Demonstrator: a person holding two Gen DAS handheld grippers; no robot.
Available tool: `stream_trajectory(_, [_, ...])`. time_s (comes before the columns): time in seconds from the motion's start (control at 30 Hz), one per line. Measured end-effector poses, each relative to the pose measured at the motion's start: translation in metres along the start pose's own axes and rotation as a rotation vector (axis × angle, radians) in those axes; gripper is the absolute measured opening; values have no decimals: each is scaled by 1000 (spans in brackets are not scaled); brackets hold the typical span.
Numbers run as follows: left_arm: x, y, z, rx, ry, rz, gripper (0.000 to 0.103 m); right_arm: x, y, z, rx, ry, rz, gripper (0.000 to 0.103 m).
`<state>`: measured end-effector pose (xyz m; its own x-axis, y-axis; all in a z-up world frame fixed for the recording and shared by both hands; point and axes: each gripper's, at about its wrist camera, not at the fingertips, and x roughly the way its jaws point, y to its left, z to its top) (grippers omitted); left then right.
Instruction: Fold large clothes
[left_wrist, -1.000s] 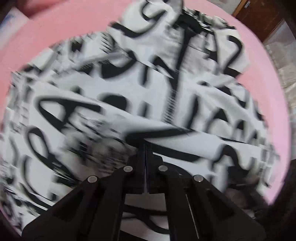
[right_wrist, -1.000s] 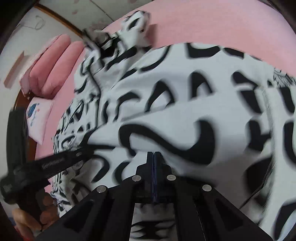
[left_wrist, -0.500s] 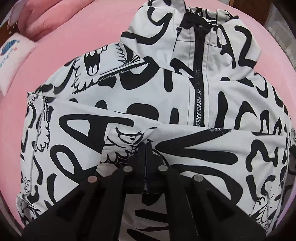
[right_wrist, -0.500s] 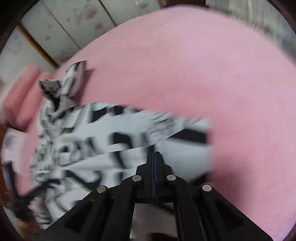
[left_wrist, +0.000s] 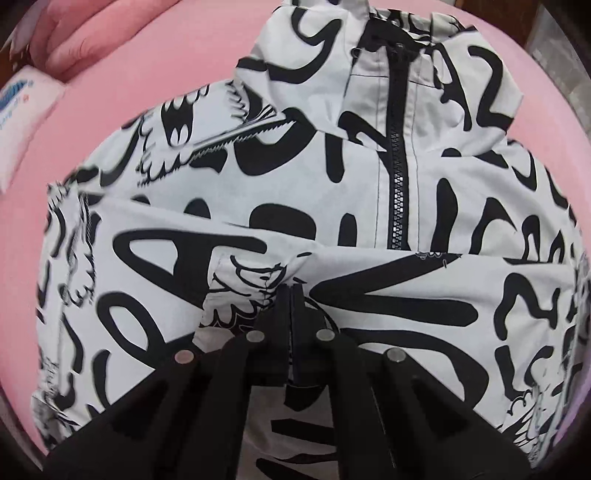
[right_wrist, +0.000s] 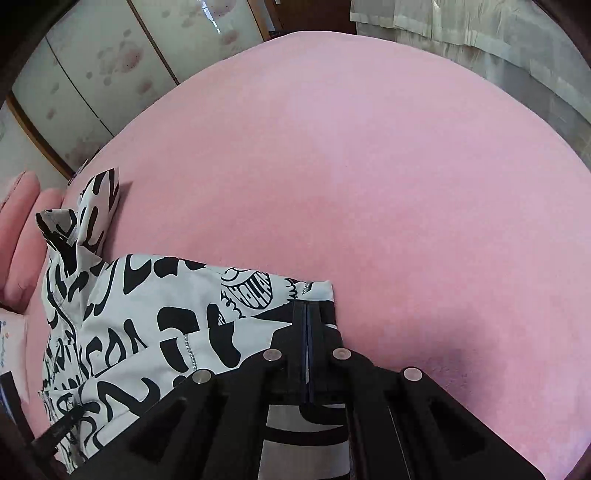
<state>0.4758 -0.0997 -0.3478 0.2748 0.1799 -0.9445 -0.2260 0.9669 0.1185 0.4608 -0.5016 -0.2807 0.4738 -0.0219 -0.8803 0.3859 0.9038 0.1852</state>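
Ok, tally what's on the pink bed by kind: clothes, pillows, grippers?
Jackets: 1, black-and-white print, lying on the bed
Pink pillows: 2
White printed cushions: 1
Grippers: 2, the left gripper and the right gripper, each shut on the jacket
Total: 6

Left tongs (left_wrist: 291, 295) and right tongs (right_wrist: 307, 310) both clamped tight, tips pointing steeply downward.

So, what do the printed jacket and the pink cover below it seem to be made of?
Jacket: probably a thin synthetic woven fabric, matte; it makes crisp folds, and the zipper looks like black plastic. Pink cover: soft, slightly fuzzy cloth, perhaps fleece or terry; I cannot say which.
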Motion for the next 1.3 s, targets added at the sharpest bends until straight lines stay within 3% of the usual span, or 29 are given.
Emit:
stream_trajectory(0.07, [-5,-11,8,76,8,22,1,-8,1,3,-26,22,45,0])
stream_trajectory(0.2, [-42,-12,29,88,-47,-90,1,-36,8,10,-86,56,143,0])
stream_trajectory(0.3, [-65,-10,48,128,-31,-184,1,-54,21,21,-83,182,175,0])
stream_trajectory(0.53, [-100,23,89,183,54,-264,1,-82,78,44,-109,362,315,6])
stream_trajectory(0.7, [-113,63,120,228,101,-231,1,-88,118,68,-97,449,379,38])
stream_trajectory(0.9, [-101,86,163,310,193,-162,3,-85,175,111,-135,473,361,45])
stream_trajectory(0.93, [-99,87,169,326,204,-146,7,-80,183,118,-120,472,368,49])
stream_trajectory(1.0, [-95,88,184,351,203,-119,31,-76,197,134,-106,461,369,64])
stream_trajectory(1.03, [-93,88,191,360,201,-120,53,-72,205,143,-110,448,364,65])
stream_trajectory(1.07, [-92,88,199,369,200,-124,58,-67,213,152,-105,438,351,65])
stream_trajectory(1.3, [-59,81,268,318,211,-180,58,-8,234,186,14,440,371,70])
